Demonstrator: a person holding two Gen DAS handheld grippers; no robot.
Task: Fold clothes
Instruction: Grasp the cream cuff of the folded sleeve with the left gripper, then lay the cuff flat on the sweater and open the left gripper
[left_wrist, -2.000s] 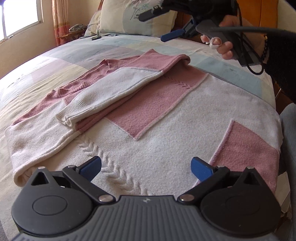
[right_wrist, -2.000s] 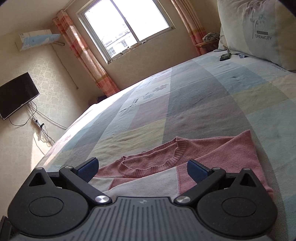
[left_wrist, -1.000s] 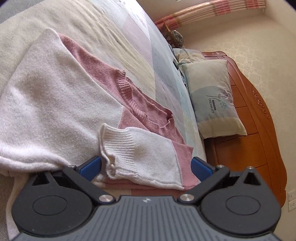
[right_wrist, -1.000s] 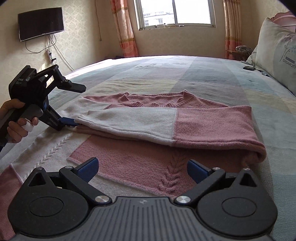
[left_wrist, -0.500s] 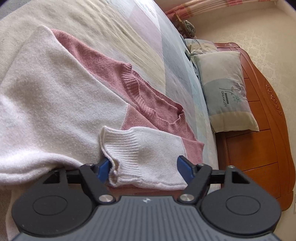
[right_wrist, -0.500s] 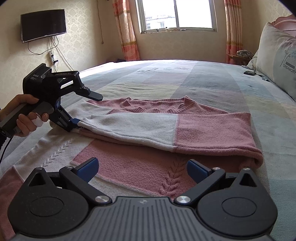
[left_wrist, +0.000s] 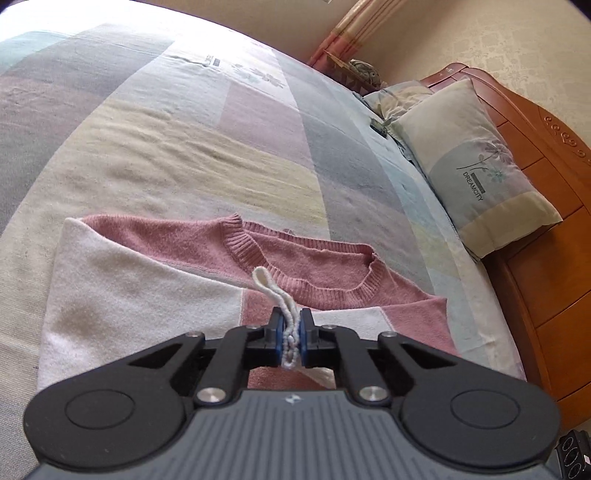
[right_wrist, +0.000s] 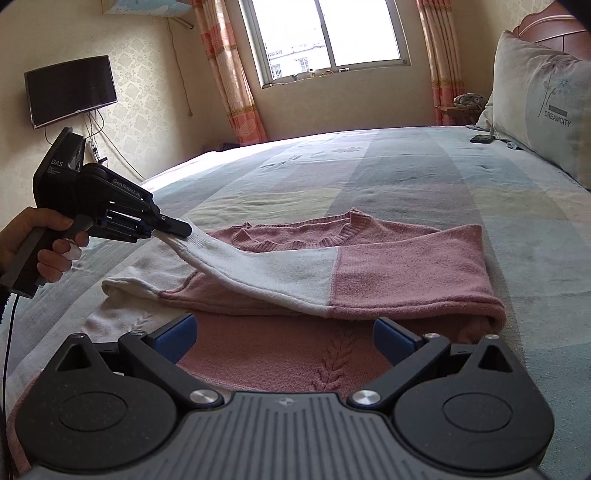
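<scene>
now left gripper (left_wrist: 290, 336) clamped on white sleeve cuff (left_wrist: 287, 325), right gripper (right_wrist: 283, 338) spread wide

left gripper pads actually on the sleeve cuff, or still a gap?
Touching. Left wrist view: the left gripper has both blue pads pressed on the white cuff, no gap. Right wrist view shows the sleeve lifted by it.

What is on and by the bed

There is one sweater (right_wrist: 369, 266), one big bed (right_wrist: 424, 177), one pillow (right_wrist: 543, 107), one TV (right_wrist: 70, 90), one window (right_wrist: 325, 37), two curtains (right_wrist: 232, 74), two grippers (right_wrist: 284, 339) and one hand (right_wrist: 40, 240).
</scene>
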